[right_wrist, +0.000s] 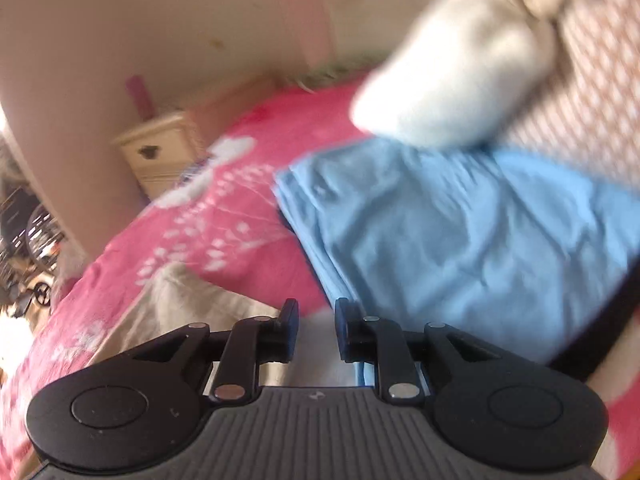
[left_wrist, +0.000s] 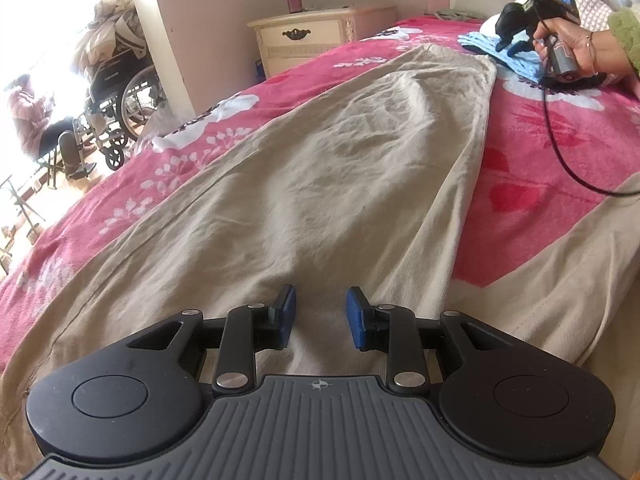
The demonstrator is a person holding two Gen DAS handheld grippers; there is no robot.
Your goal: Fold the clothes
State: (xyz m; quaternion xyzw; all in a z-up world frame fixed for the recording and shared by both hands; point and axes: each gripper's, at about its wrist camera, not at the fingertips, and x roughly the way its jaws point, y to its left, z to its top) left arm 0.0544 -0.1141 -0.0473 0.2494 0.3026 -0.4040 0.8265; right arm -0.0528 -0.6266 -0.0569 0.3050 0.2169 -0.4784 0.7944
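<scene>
Beige trousers (left_wrist: 320,160) lie spread along the pink bed, one leg running away toward the headboard. My left gripper (left_wrist: 320,300) hovers low over their near end, jaws apart, blue pads (left_wrist: 289,304) clear of the cloth. A folded light-blue garment (right_wrist: 460,240) lies at the far right of the bed, and it also shows in the left wrist view (left_wrist: 516,60). My right gripper (right_wrist: 316,312) stands open at its near edge with nothing pinched; the view is blurred. A hand (left_wrist: 576,48) holds that gripper (left_wrist: 506,42) above the blue garment. A beige trouser end (right_wrist: 180,300) shows at lower left.
The pink floral blanket (left_wrist: 540,152) covers the bed. A white pillow (right_wrist: 452,80) and a patterned cushion (right_wrist: 592,92) lie beyond the blue garment. A cream nightstand (left_wrist: 304,40) stands by the wall, with a wheelchair (left_wrist: 116,92) and a seated person (left_wrist: 32,116) at left. A black cable (left_wrist: 560,152) trails over the blanket.
</scene>
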